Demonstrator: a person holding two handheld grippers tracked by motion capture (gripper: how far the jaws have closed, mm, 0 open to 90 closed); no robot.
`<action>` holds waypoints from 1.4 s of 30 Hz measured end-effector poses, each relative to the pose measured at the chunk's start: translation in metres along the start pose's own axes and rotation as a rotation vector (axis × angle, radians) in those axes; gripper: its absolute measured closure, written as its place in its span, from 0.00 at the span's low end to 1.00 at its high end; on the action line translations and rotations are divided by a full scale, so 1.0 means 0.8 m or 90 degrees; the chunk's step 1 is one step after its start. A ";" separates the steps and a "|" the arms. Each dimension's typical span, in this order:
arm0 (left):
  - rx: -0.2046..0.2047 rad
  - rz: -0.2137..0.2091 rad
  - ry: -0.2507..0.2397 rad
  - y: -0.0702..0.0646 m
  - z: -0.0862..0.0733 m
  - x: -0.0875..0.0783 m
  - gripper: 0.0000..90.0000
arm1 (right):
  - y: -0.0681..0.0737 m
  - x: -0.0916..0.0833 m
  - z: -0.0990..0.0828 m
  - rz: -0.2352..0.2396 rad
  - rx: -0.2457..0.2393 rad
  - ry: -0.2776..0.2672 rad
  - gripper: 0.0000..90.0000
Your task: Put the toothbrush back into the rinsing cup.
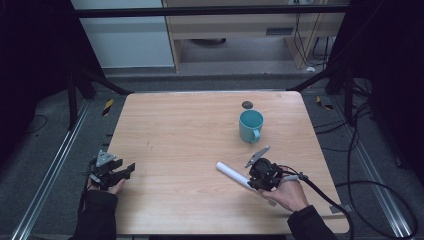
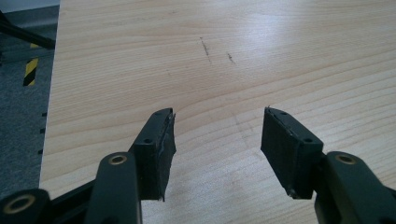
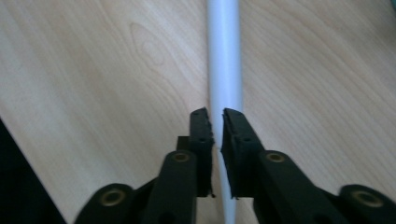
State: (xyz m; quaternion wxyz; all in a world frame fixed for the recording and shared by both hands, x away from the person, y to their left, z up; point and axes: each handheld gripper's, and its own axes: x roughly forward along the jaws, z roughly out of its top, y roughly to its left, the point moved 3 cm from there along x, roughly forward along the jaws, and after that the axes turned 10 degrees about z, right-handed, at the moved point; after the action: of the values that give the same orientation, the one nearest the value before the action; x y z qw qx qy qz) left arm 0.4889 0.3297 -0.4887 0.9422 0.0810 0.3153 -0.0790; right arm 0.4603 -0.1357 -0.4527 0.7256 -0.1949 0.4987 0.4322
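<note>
Woodgrain runs pale and smooth across the square tabletop [image 1: 190, 130], with rounded corners and a few short dark scratches toward its middle. At about eight o'clock on it, near the left edge, the left tool [image 1: 125, 170] sits in a dark-sleeved hand, a grey three-cornered plate on its top; in the left gripper view its two flat black jaws, rubbery and ragged at the edges, stand spread wide apart over bare wood with nothing between them. At about five o'clock a white tube [image 1: 231, 174], a smooth matte cylinder, lies slanted with its free end toward ten o'clock. The right tool [image 1: 256, 182] is pinching this tube near its lower end; in the right gripper view the jaws press against either side of the tube [image 3: 224, 51], which runs straight away up the frame. A black cable trails from that tool off the right edge. At about one o'clock, well apart from both tools, stands a glossy teal mug [image 1: 250, 125], upright, handle facing the person. Just behind it lies a small dark round disc [image 1: 247, 104].
</note>
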 end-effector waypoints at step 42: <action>0.003 0.001 -0.001 0.000 0.000 -0.001 0.49 | -0.004 0.026 -0.055 -0.011 0.078 0.078 1.00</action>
State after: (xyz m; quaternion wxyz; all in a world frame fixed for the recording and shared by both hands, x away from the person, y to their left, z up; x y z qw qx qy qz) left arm 0.4886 0.3298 -0.4882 0.9422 0.0836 0.3147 -0.0794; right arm 0.4417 -0.1597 -0.4908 0.7078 -0.1805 0.5662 0.3819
